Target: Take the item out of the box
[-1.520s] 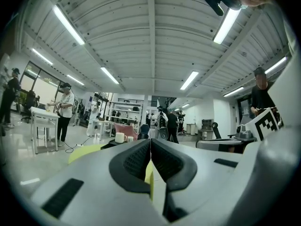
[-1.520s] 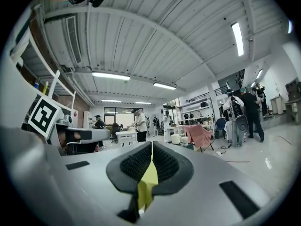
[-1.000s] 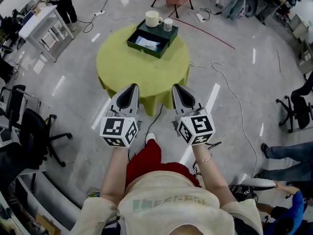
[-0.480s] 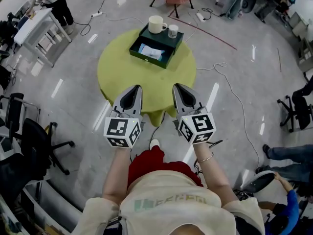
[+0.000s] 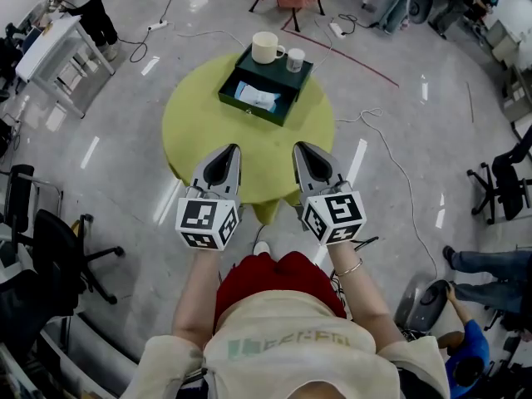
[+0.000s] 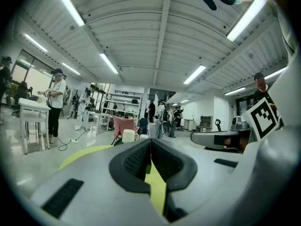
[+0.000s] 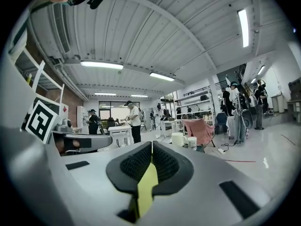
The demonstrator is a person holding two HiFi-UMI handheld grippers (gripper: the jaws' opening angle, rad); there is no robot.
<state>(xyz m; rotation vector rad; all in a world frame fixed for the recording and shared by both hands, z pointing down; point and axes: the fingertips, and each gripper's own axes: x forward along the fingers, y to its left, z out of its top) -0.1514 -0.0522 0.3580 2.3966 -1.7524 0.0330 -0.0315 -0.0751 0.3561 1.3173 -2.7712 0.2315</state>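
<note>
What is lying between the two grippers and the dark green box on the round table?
Only bare yellow-green tablecloth. In the head view, nothing stands between the left gripper, the right gripper and the box.

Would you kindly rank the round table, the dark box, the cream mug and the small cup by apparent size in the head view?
1. round table
2. dark box
3. cream mug
4. small cup
All sit close together, so the order holds.
</note>
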